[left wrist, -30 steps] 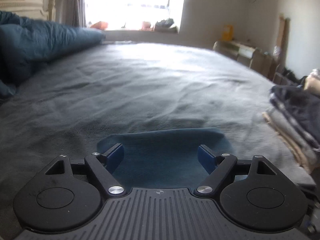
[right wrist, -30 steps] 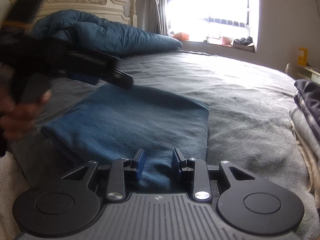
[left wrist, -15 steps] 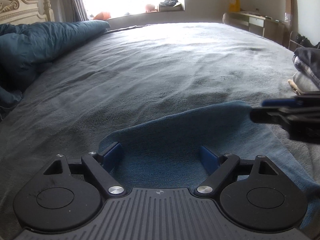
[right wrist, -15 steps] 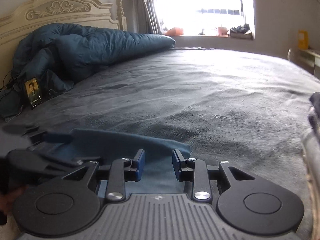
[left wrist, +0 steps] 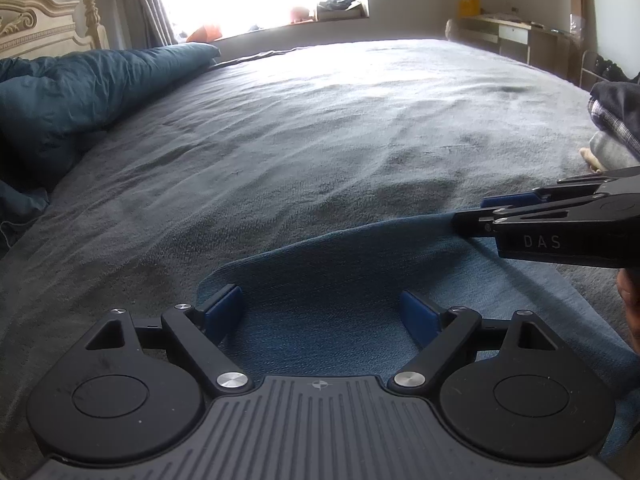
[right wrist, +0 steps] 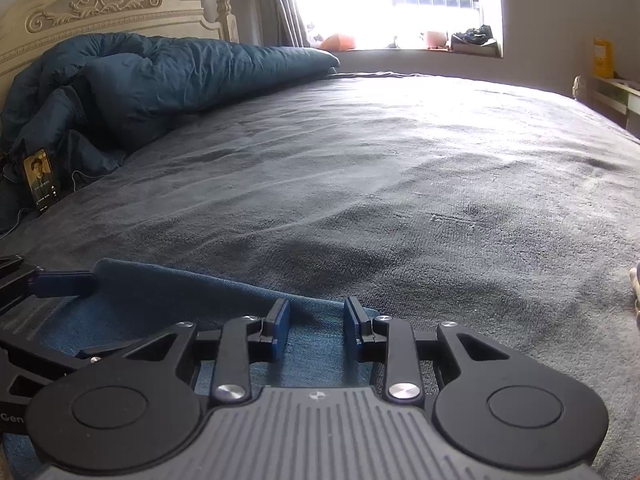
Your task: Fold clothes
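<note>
1. Surface: grey bed cover [left wrist: 320,152], spread under both grippers and running ahead of them toward a bright window [right wrist: 400,0].
2. Left gripper [left wrist: 322,314]: jaws stood wide apart, gripping nothing, poised over the near-left corner of the garment.
3. Blue garment [left wrist: 340,280]: lay flat on the cover directly beneath and between both grippers, its far edge just ahead of the pads.
4. Right gripper [right wrist: 317,330]: jaws partly open, a narrow gap between the pads, nothing pinched; it sat at the garment's far-right edge.
5. Folded clothes pile [left wrist: 616,120]: lay right of both grippers, well apart.
6. Blue duvet [right wrist: 160,76]: lay bunched ahead-left, against the headboard [right wrist: 100,8].
</note>
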The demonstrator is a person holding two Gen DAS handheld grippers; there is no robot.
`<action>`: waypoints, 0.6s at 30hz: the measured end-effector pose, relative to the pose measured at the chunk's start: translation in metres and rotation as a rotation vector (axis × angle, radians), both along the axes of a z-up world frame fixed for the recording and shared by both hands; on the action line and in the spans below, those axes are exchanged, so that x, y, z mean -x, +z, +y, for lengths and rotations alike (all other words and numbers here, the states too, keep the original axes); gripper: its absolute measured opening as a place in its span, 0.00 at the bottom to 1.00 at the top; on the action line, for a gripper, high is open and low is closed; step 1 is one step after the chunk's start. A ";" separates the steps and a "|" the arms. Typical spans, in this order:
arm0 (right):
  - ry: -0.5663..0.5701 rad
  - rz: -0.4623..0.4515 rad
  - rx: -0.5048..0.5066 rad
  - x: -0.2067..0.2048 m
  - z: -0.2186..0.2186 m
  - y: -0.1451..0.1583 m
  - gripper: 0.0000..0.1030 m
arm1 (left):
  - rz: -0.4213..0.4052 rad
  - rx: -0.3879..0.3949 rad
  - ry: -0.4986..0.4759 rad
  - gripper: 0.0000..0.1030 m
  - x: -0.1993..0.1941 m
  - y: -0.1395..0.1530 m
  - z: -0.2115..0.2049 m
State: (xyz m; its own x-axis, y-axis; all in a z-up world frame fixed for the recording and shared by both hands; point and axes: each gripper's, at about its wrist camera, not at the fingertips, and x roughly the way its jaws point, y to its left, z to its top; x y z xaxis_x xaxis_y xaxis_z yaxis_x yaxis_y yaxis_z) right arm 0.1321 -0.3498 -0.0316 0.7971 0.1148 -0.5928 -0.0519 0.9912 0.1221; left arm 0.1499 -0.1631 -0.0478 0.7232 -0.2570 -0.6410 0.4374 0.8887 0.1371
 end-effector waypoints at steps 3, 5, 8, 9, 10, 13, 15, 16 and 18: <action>-0.004 -0.002 0.009 -0.002 0.001 -0.003 0.31 | -0.002 -0.006 -0.001 0.85 0.000 0.000 -0.001; -0.007 -0.005 0.013 -0.004 0.002 -0.004 0.31 | -0.002 -0.007 -0.002 0.85 0.000 0.000 -0.002; -0.015 -0.015 0.021 -0.002 0.002 -0.002 0.31 | -0.005 -0.009 -0.004 0.86 0.001 -0.001 -0.002; -0.020 -0.020 0.024 0.000 0.002 0.000 0.31 | -0.006 -0.009 -0.003 0.86 0.001 -0.001 -0.002; -0.025 -0.024 0.027 0.002 0.002 0.002 0.31 | -0.007 -0.010 -0.002 0.86 0.001 -0.001 -0.002; -0.039 -0.052 0.026 0.013 -0.001 0.012 0.32 | -0.007 -0.005 -0.002 0.86 0.002 -0.001 0.000; -0.035 -0.074 0.011 0.026 -0.004 0.022 0.32 | -0.009 -0.004 -0.002 0.86 0.002 -0.001 -0.001; -0.031 -0.079 0.009 0.033 -0.004 0.026 0.32 | -0.009 -0.004 -0.002 0.86 0.002 -0.001 -0.001; -0.015 -0.073 0.010 0.044 -0.004 0.029 0.32 | -0.010 -0.005 -0.002 0.86 0.002 -0.001 -0.001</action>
State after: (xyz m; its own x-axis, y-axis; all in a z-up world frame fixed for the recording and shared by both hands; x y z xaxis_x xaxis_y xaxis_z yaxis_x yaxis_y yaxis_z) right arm 0.0880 -0.3537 -0.0029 0.8400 0.0968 -0.5339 -0.0455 0.9931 0.1083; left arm 0.1478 -0.1642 -0.0489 0.7290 -0.2552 -0.6352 0.4375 0.8873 0.1456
